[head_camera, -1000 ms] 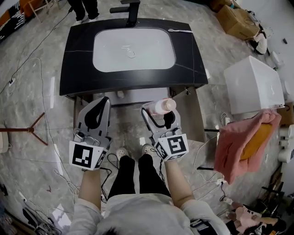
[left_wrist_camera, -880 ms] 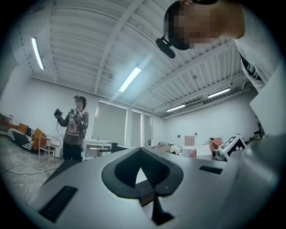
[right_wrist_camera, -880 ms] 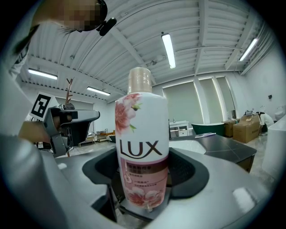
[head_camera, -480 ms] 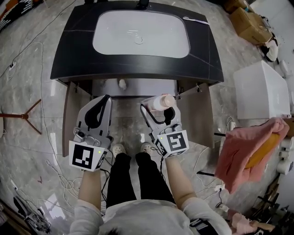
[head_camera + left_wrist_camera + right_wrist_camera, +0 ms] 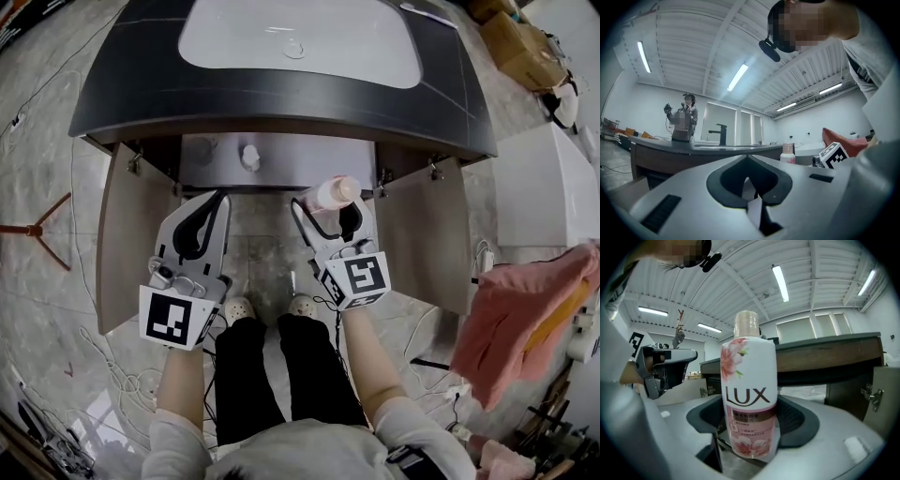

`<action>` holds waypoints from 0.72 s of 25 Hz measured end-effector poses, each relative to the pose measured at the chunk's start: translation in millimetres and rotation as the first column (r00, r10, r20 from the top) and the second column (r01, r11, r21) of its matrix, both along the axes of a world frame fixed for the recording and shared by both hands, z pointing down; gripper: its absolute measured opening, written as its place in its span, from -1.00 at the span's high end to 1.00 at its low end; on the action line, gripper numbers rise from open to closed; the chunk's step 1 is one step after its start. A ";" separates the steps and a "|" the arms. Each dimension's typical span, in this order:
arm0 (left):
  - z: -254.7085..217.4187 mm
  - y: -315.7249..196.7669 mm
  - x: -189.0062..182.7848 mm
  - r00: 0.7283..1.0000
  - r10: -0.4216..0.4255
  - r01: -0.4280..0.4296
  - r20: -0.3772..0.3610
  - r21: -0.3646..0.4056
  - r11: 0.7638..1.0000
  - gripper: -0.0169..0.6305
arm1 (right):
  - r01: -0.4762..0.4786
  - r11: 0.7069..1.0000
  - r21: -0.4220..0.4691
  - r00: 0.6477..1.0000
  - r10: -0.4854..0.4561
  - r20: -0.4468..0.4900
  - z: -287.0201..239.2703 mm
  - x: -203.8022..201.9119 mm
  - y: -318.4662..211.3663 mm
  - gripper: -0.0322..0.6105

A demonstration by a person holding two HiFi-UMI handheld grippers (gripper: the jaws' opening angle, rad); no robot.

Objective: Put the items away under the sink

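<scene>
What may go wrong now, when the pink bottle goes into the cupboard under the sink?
The right gripper holds the Lux bottle only near its base, so it may tip or slip when tilted.
Its cap stands high and may strike the dark countertop edge on the way in.
A small item already sits inside the cabinet; it may get knocked over.

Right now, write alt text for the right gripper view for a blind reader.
A white-and-pink LUX bottle stands upright, clamped in the right gripper, filling the middle of the view. Behind it run the dark sink counter and, at right, an open cabinet door.
</scene>
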State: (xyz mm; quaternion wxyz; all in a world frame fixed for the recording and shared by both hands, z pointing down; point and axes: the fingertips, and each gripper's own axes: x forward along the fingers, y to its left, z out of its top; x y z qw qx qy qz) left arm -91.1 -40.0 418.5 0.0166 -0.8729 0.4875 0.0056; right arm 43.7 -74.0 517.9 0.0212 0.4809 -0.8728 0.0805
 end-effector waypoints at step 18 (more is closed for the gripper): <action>214.4 -58.4 -11.2 1.000 0.001 -0.003 0.026 0.074 0.997 0.94 | -0.034 0.999 0.025 0.999 0.034 -0.021 218.2 4.0 -83.4 -0.19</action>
